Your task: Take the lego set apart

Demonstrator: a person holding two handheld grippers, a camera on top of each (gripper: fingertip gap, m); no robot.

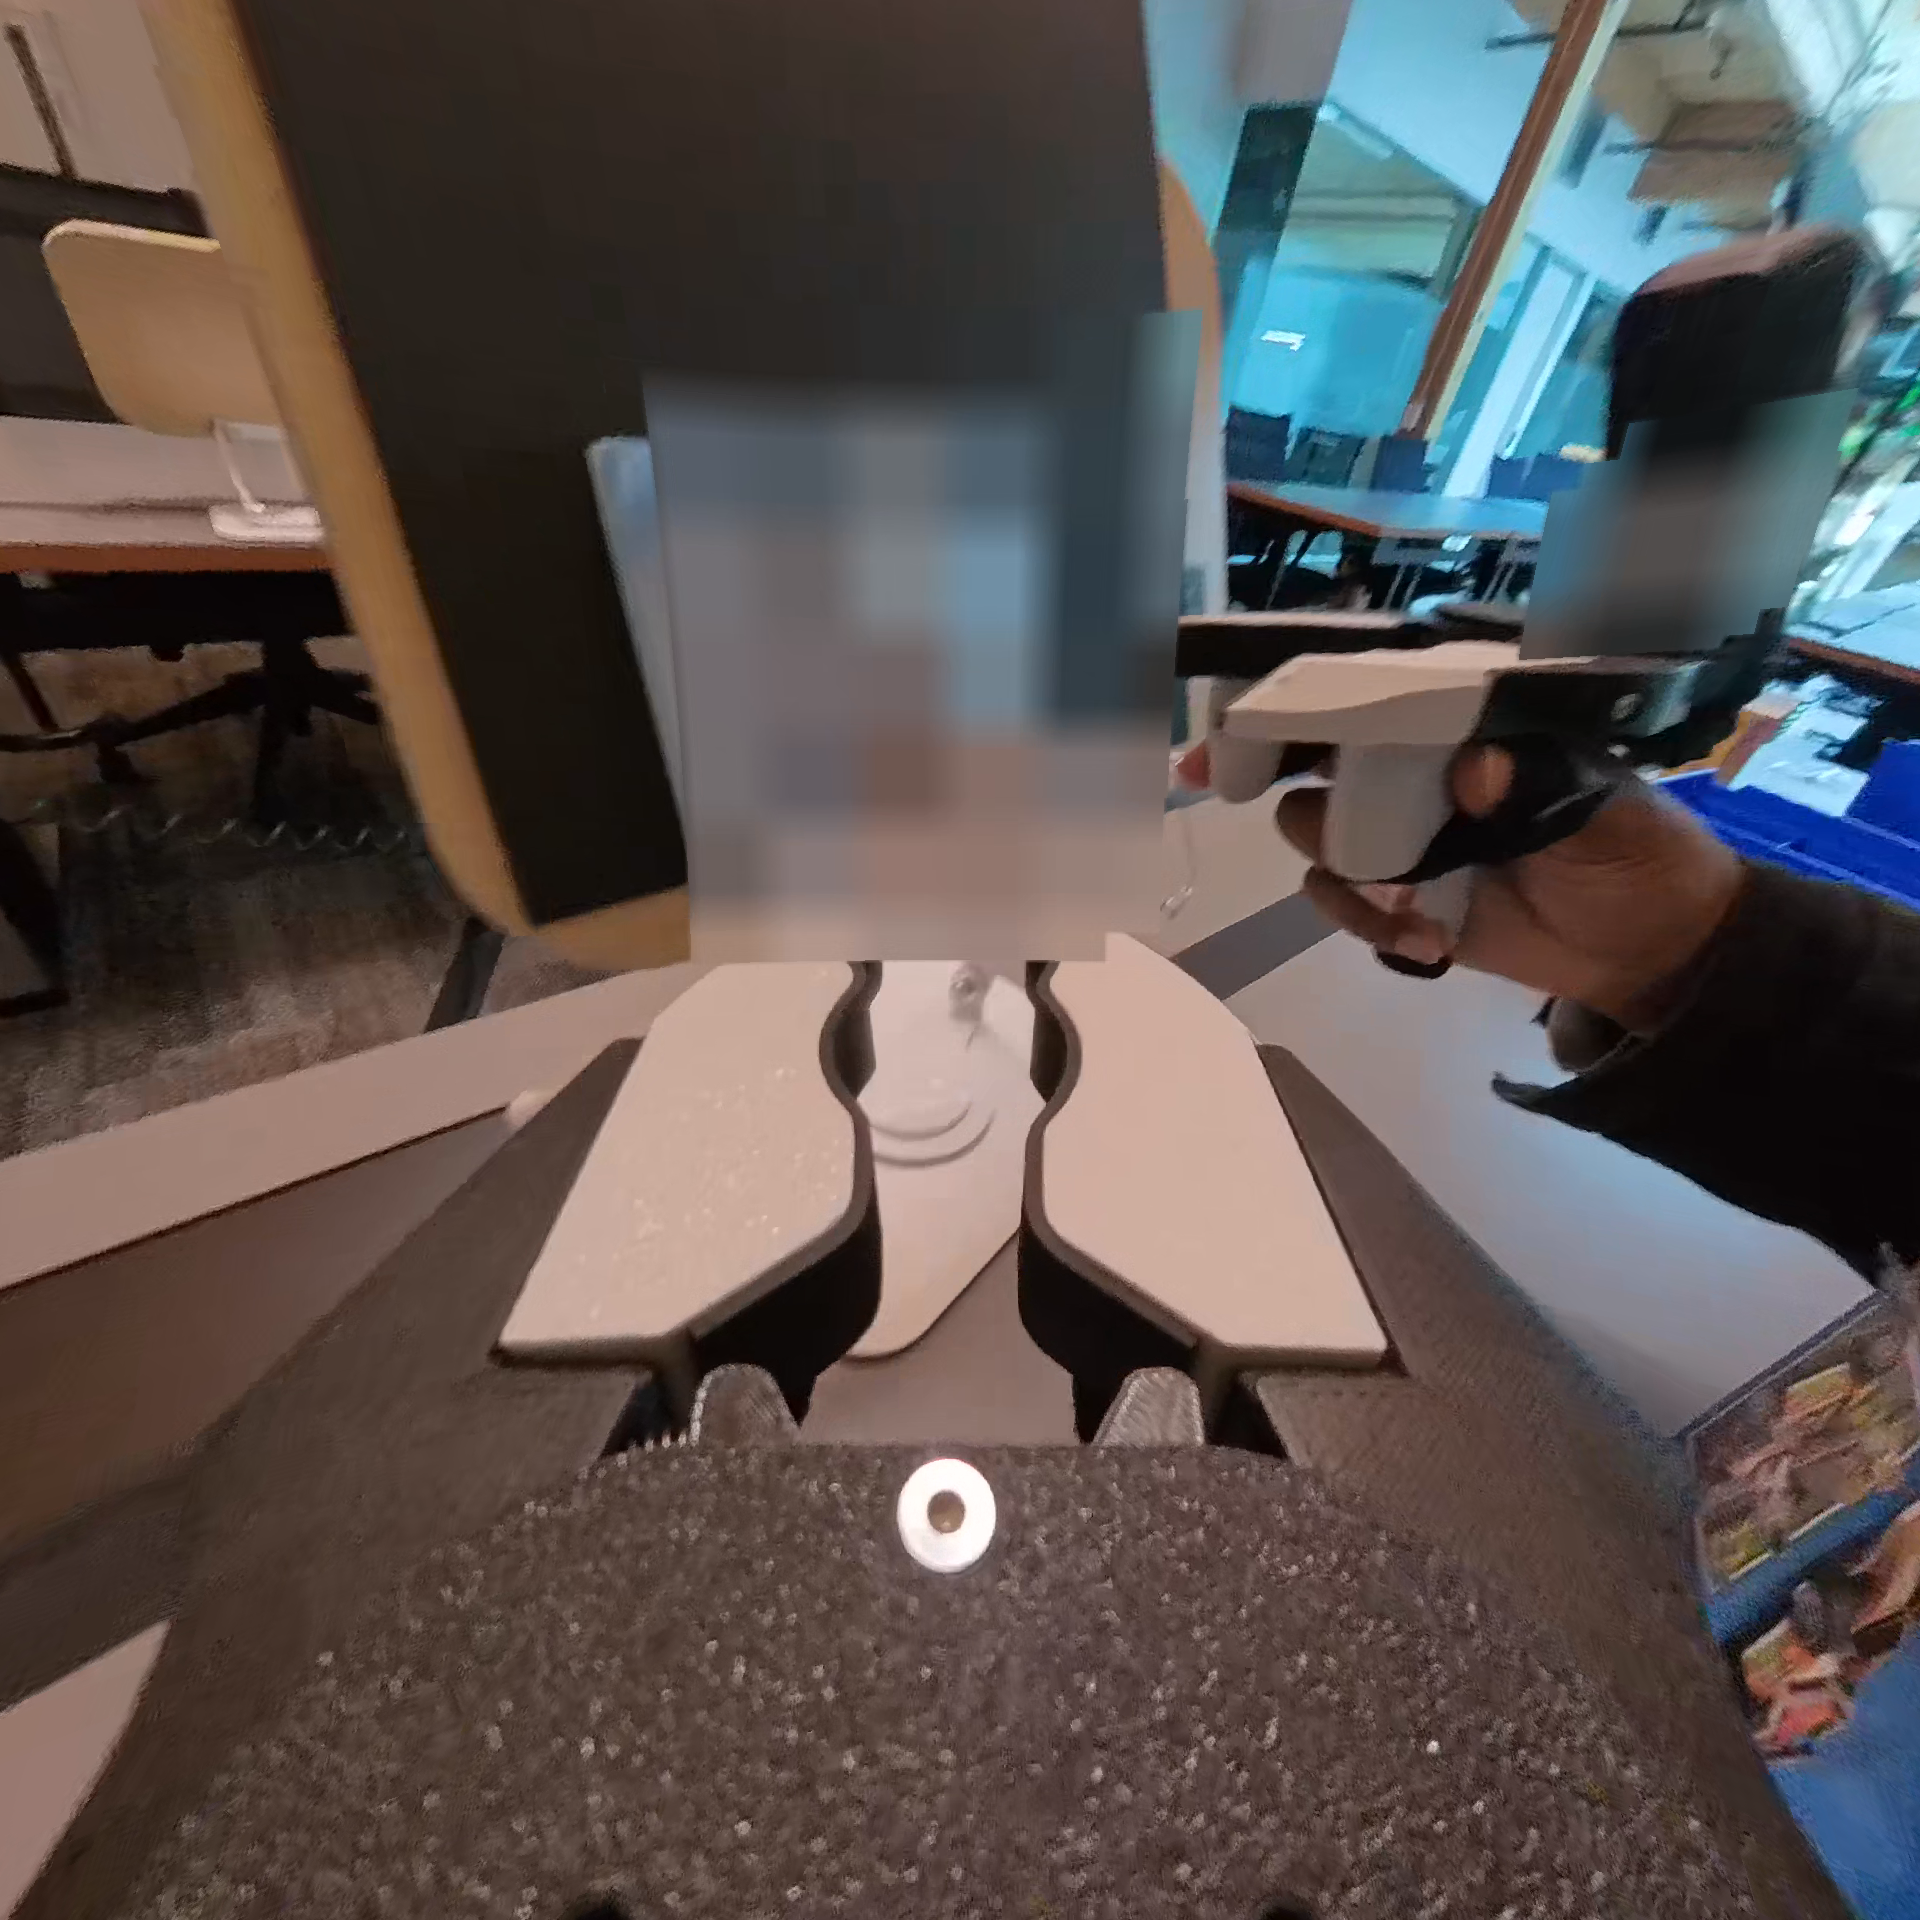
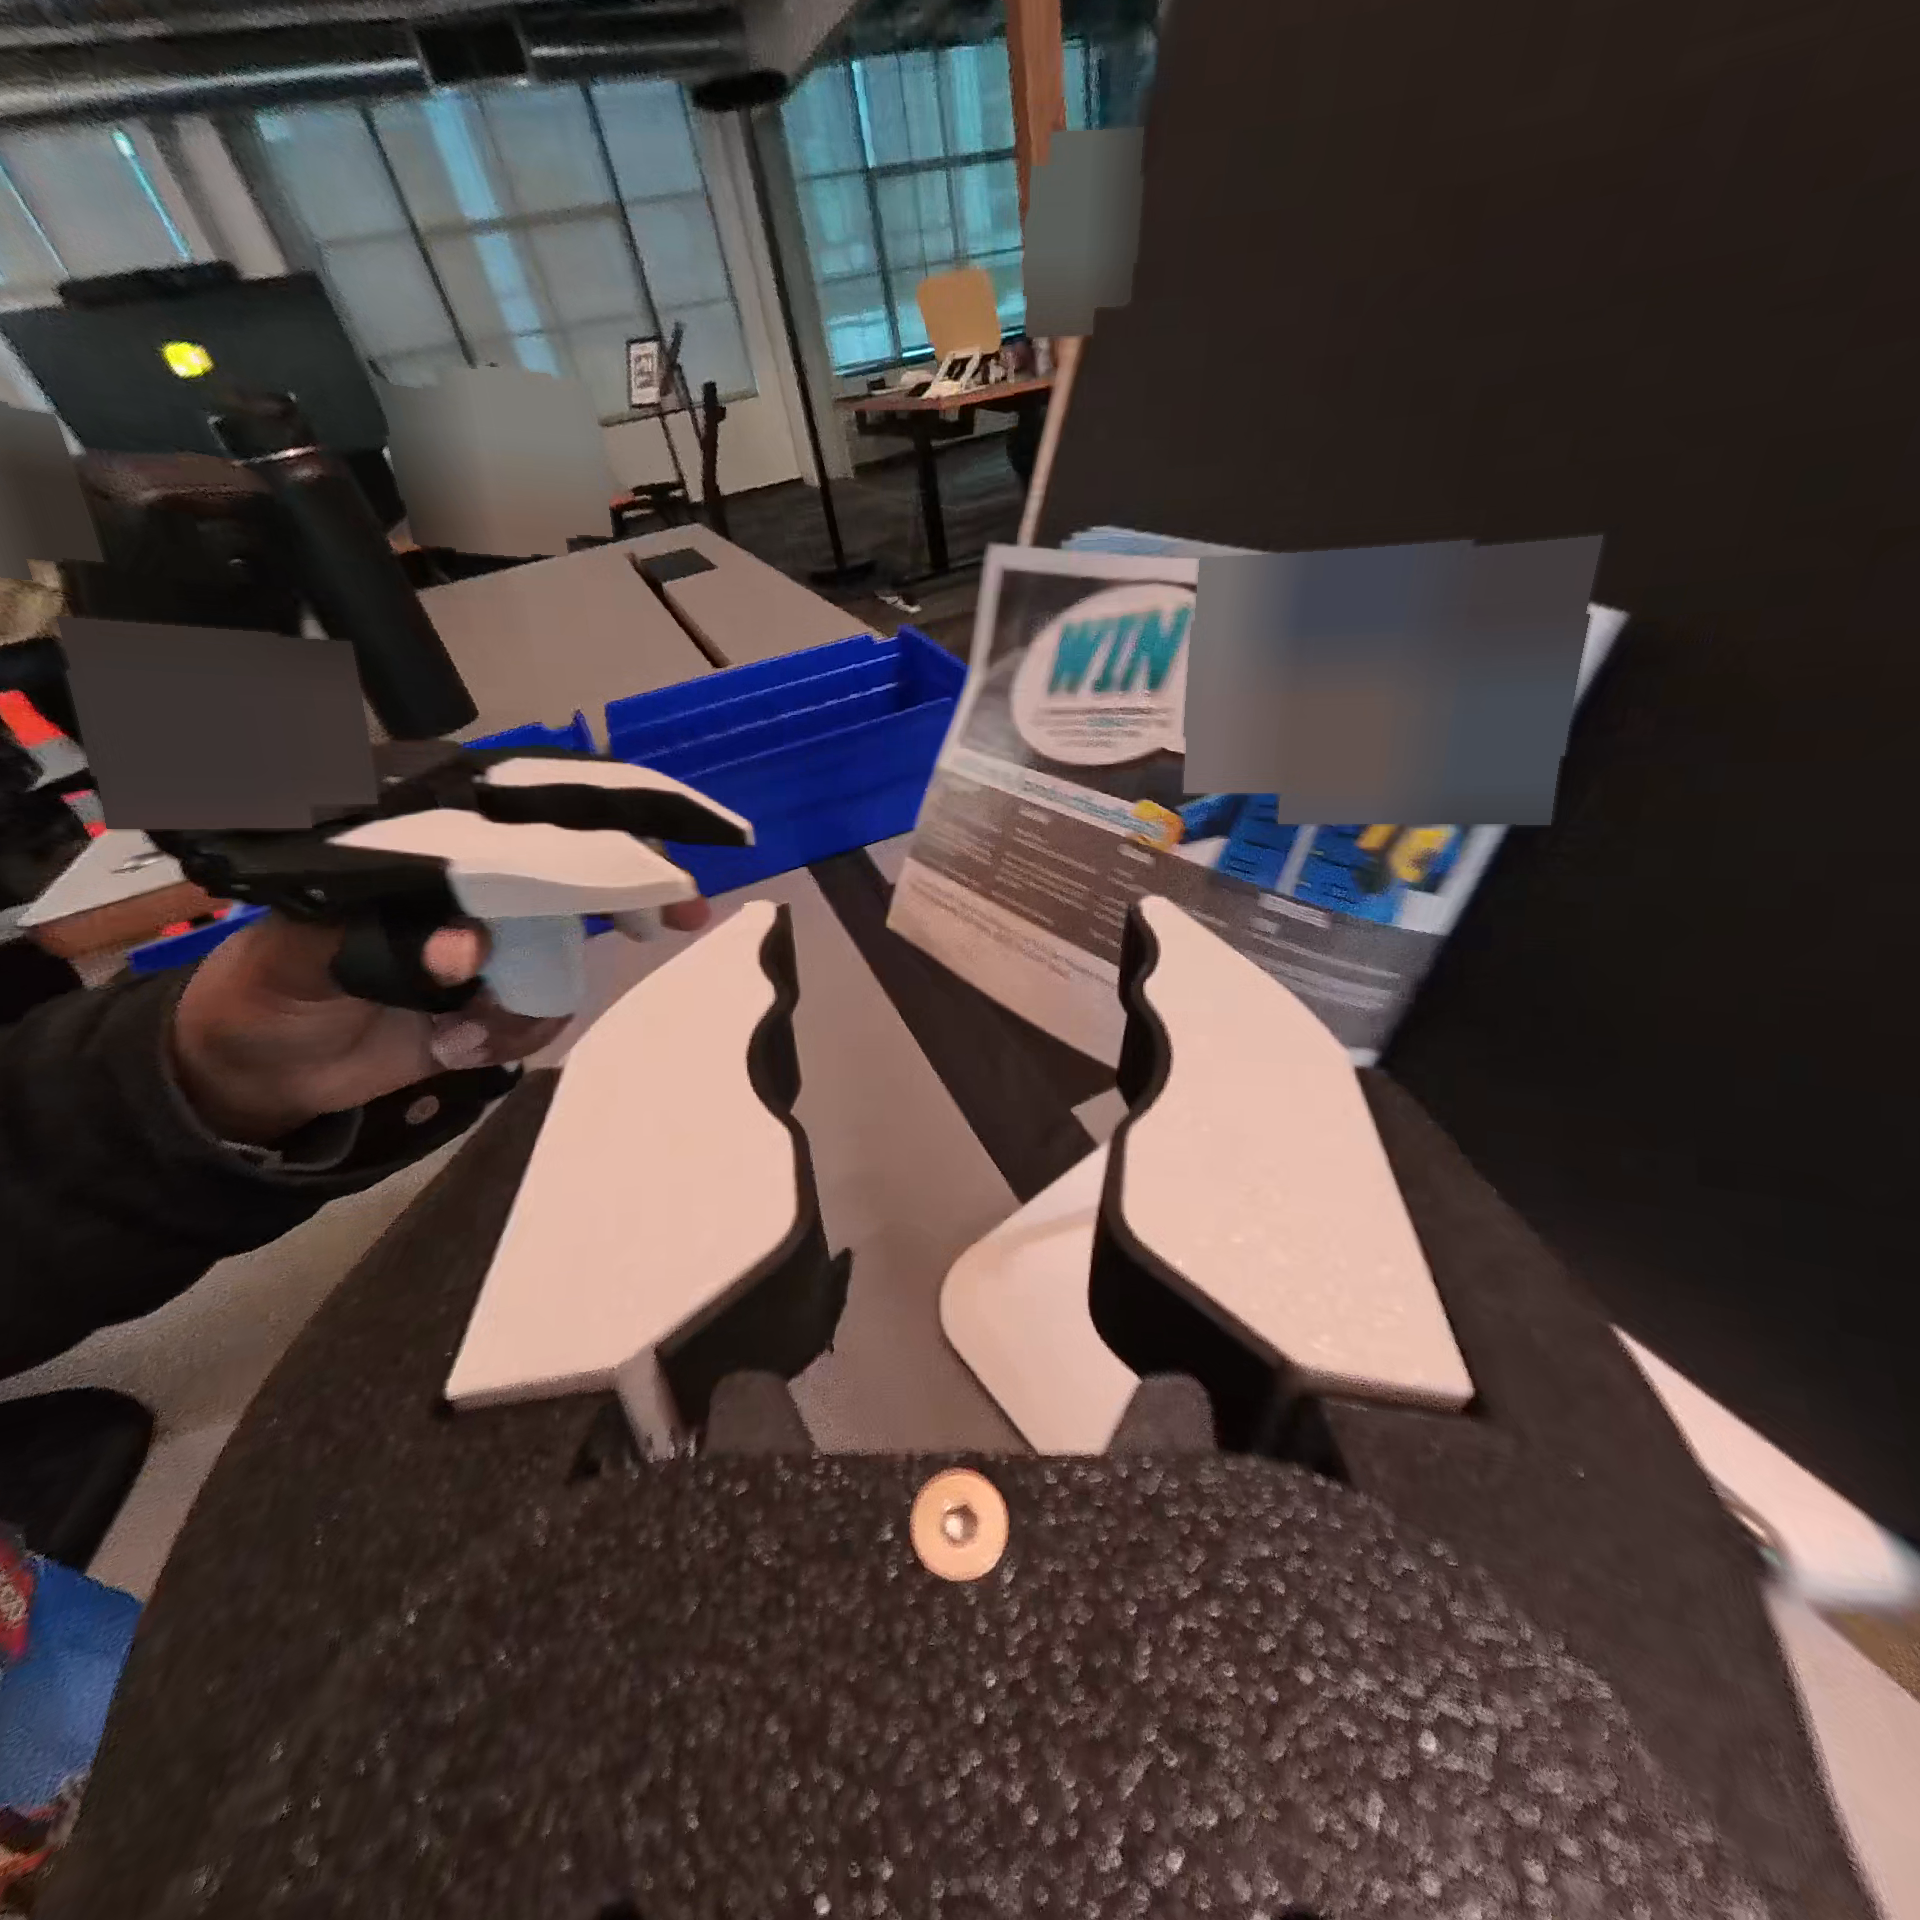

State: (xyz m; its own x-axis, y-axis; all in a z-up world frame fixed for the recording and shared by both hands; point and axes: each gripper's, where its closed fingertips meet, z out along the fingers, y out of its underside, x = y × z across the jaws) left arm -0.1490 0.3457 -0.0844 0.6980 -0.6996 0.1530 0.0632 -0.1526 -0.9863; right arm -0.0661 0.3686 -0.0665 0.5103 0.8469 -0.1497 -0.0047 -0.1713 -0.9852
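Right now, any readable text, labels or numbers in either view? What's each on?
I don't quote writing, so only what bears it.
Leaflet by the blue bin: big teal word in a white bubble, small print unreadable.
Far framed sign: too small.
Colourful box: blurred.

Two tools, left (image 1: pixel 951 997) and right (image 2: pixel 961 925), two blue bins (image 2: pixel 790 727), one leaflet (image 2: pixel 1091 831).

Bare table (image 2: pixel 582 634) ahead — blue bin (image 2: pixel 790 727), leaflet (image 2: pixel 1049 831) flanking.
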